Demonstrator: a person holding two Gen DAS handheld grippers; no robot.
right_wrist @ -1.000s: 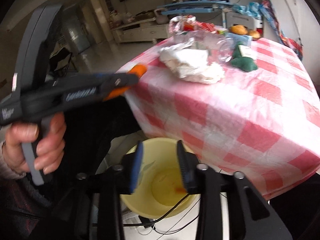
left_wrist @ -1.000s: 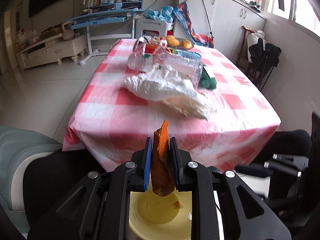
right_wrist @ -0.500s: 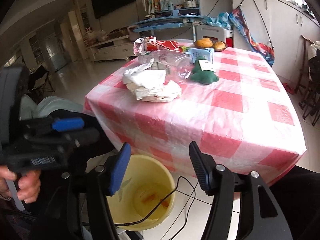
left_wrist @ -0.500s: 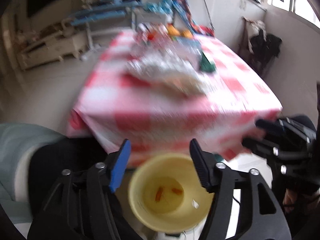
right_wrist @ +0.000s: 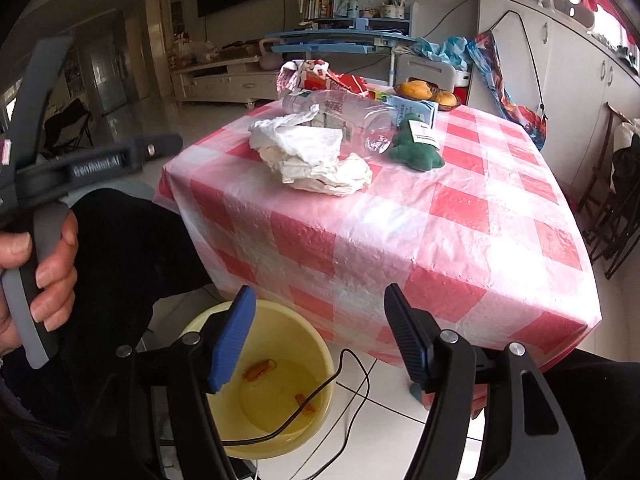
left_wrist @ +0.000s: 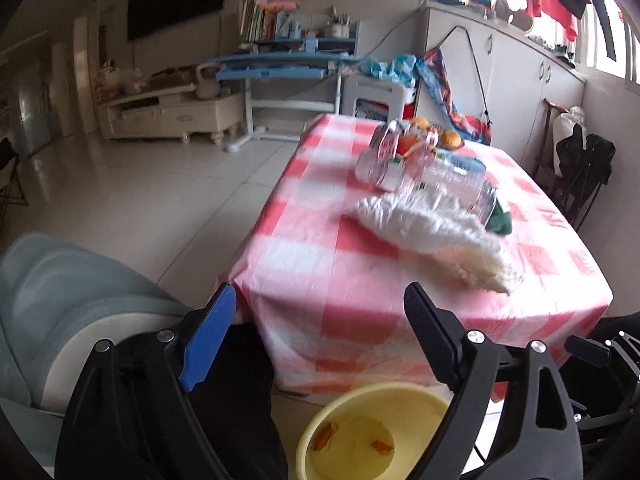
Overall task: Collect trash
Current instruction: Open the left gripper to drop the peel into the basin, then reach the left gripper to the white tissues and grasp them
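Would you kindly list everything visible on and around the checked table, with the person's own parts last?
Bucket: one, yellow, on the floor by the table's near edge.
Peel scraps: two, orange, inside the bucket.
Crumpled paper: one heap, white, near table end.
Plastic bottle: one, clear, lying behind the paper.
Plush toy: one, green, right of the bottle.
Fruit: two, orange-yellow, far end.
Tablecloth: one, red-white checked.
Left gripper: open, empty.
Right gripper: open, empty.

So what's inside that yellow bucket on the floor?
The yellow bucket holds two orange scraps on its wet-looking bottom. A black cable drapes in over the rim. The right gripper hides part of the near side.
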